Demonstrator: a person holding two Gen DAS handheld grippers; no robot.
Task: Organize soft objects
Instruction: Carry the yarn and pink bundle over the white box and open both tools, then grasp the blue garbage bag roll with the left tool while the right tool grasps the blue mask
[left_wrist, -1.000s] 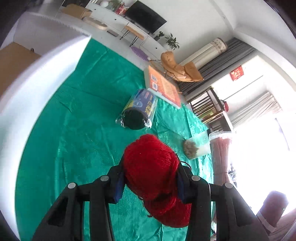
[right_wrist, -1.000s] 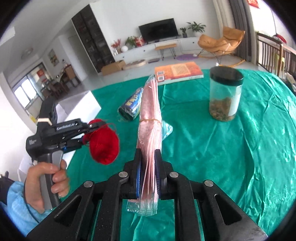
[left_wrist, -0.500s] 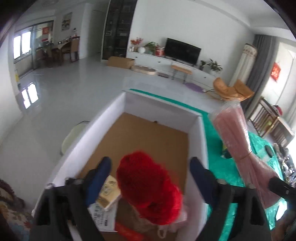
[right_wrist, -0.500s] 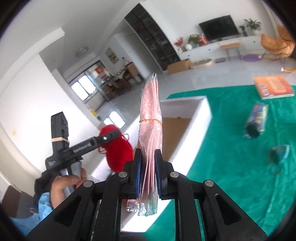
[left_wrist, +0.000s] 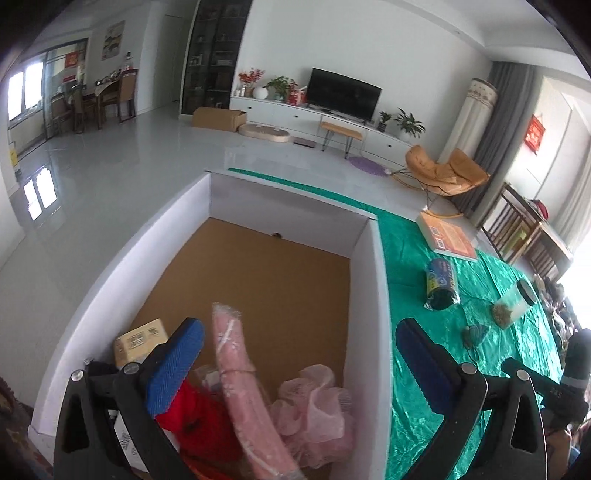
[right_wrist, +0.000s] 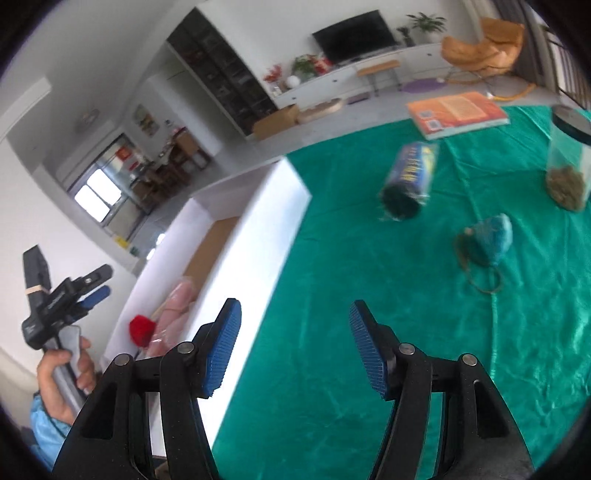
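At the tablecloth's left edge, the white box (left_wrist: 373, 266) holds the red yarn ball (left_wrist: 201, 421), the pink wrapped bundle (left_wrist: 243, 387) and a pink mesh pouf (left_wrist: 314, 410). Above them the left gripper (left_wrist: 295, 354) hangs with jaws spread, empty. Out over the green cloth, the right gripper (right_wrist: 291, 347) is likewise released and nearer the teal pouch (right_wrist: 493, 236), which lies ahead and right of its jaws, cord trailing toward them.

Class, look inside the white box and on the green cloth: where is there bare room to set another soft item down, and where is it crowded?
Free: the box floor's far half, toward its back wall. Crowded: the near end, with the red yarn, pink roll and pink pouf. The green cloth is bare between box and blue pack.
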